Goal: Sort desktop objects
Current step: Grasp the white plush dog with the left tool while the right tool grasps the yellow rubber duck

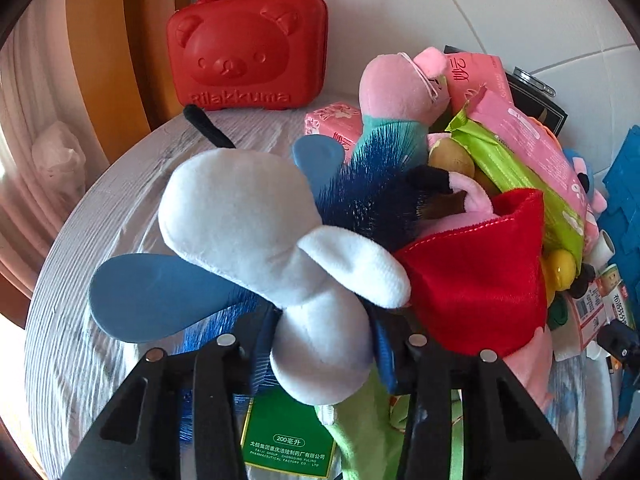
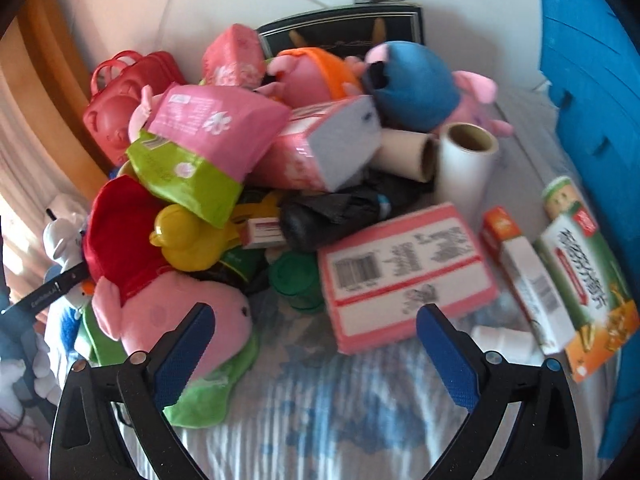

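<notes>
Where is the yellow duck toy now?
In the right wrist view the yellow duck toy sits left of centre in the pile, under the green and pink packet and beside the red plush cloth.

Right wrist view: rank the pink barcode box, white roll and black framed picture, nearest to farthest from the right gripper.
From the right gripper:
1. Pink barcode box, just ahead, centre-right.
2. White roll, upright behind it.
3. Black framed picture, at the back wall.
</notes>
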Available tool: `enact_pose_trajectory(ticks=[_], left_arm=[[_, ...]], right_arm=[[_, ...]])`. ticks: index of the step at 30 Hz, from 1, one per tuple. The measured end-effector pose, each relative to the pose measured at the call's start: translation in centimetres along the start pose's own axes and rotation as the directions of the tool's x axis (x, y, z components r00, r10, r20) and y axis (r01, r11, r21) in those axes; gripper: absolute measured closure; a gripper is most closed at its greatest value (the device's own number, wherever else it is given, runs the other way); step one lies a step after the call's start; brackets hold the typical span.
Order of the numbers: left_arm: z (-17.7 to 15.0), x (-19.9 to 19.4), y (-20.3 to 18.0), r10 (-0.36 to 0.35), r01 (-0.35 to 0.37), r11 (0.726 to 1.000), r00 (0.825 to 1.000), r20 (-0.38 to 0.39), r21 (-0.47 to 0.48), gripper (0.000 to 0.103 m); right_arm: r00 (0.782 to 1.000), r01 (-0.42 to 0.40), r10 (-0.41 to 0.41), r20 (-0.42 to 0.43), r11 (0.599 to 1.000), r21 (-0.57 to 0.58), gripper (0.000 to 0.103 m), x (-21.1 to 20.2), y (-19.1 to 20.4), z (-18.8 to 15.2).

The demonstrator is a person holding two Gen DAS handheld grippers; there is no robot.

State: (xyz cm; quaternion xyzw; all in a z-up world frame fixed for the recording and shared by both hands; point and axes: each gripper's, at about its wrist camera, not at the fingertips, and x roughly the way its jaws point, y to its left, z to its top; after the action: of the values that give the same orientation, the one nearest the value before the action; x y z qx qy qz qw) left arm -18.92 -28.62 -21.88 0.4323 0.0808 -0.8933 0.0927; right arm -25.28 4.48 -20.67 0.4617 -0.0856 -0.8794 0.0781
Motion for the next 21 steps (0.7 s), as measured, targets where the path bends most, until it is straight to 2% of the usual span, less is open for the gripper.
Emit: enact_pose_trajectory(ticks=[1,3,5,10,13,16,21], left_arm=[[0.0,-0.1,0.0,0.003,-0.003,1.0,1.0,0.005,0.006,0.061],[0.0,-0.3,0.1,0.006,-0.006,1.0,1.0,0.012,0.013,0.061],[0.2,-0.5,0.3,-0.005,0.005,1.0,1.0,0.018,0.006,0.061],[0.5,0.1,0.4,-0.015,0.015,1.0,1.0,0.013,0.018,0.061],[0.6,0.4,0.2,-0.019,0.019,0.999,1.0,0.013,0.031,0.061],[0.8,0.7,0.2,-0.025,0.024,0.999,1.0,0.013,0.037,0.061],[0.8,0.7,0.1,-0.026,0.025,0.998,1.0,0.016,0.056,0.061]], right_arm=[[1.0,-0.011,0.011,-0.002,1.0,-0.015,0.005,0.3,0.6,0.2],[0.999,-0.037,0.037,0.0,0.998,-0.041,0.02,0.7,2.1,0.8],[0.998,-0.057,0.057,0.003,0.996,-0.062,0.029,1.1,3.6,1.4],[0.994,-0.1,0.104,0.025,0.989,-0.107,0.029,2.4,6.5,2.5],[0.994,-0.099,0.103,0.031,0.989,-0.114,0.029,3.3,7.5,3.0],[0.997,-0.072,0.075,0.028,0.992,-0.105,0.042,4.6,7.9,3.6],[0.996,-0.083,0.086,0.025,0.991,-0.106,0.047,5.9,8.5,3.7]])
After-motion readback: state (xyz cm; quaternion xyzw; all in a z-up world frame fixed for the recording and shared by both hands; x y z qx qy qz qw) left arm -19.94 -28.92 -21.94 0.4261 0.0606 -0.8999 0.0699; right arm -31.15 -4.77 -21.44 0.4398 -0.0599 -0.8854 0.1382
